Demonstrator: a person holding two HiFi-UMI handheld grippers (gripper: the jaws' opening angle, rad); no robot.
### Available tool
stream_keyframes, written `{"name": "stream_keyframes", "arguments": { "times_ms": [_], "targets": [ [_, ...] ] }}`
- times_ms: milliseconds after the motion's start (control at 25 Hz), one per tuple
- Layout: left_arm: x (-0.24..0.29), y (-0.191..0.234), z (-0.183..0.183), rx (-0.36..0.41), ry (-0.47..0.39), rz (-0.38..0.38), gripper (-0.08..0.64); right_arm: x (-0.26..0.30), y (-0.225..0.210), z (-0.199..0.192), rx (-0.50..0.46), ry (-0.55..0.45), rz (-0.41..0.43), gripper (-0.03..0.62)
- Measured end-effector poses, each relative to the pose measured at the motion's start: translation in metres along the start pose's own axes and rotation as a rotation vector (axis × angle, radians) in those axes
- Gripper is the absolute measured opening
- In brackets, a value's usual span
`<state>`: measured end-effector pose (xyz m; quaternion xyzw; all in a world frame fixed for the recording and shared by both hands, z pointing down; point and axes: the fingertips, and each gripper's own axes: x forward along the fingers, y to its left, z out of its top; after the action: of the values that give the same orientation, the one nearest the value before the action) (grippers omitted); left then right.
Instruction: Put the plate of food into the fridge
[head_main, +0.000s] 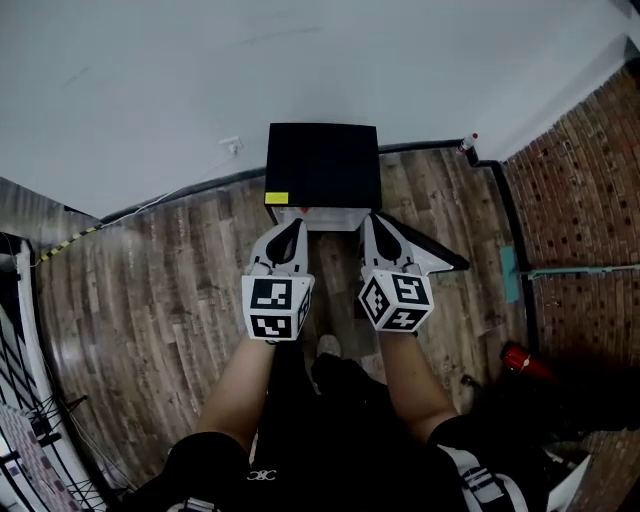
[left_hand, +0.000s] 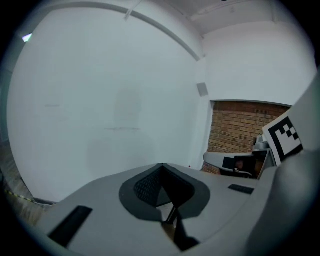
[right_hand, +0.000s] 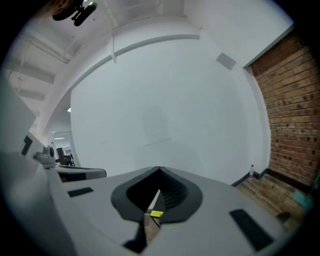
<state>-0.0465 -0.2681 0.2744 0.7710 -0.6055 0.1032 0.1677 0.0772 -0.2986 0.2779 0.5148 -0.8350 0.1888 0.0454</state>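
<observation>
Forearms and dark clothing fill the bottom of the head view. Both arms reach forward over a wooden floor. Left gripper has its jaws clenched tip to tip with nothing between them, as its own view confirms. Right gripper is the same, pinched together and empty.

Just past both tips stands a small black fridge against the white wall, with a yellow sticker on its front left corner. Its door appears swung open to the right. A strip of pale interior shows under the top edge, but the contents cannot be made out. The plate of food shows in no view.

A small bottle stands at the wall corner. A red object lies by the brick wall.
</observation>
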Motion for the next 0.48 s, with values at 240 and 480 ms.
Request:
{"name": "stream_keyframes", "arguments": {
  "times_ms": [240, 480],
  "targets": [
    [-0.037, -0.042, 0.109, 0.007, -0.146, 0.014, -0.005, -0.050, 0.016, 0.112, -0.084, -0.114, 0.034, 0.012],
    [-0.054, -0.059, 0.156, 0.020, -0.200, -0.006, -0.006, -0.074, 0.026, 0.175, -0.110, -0.213, 0.035, 0.012]
  ]
}}
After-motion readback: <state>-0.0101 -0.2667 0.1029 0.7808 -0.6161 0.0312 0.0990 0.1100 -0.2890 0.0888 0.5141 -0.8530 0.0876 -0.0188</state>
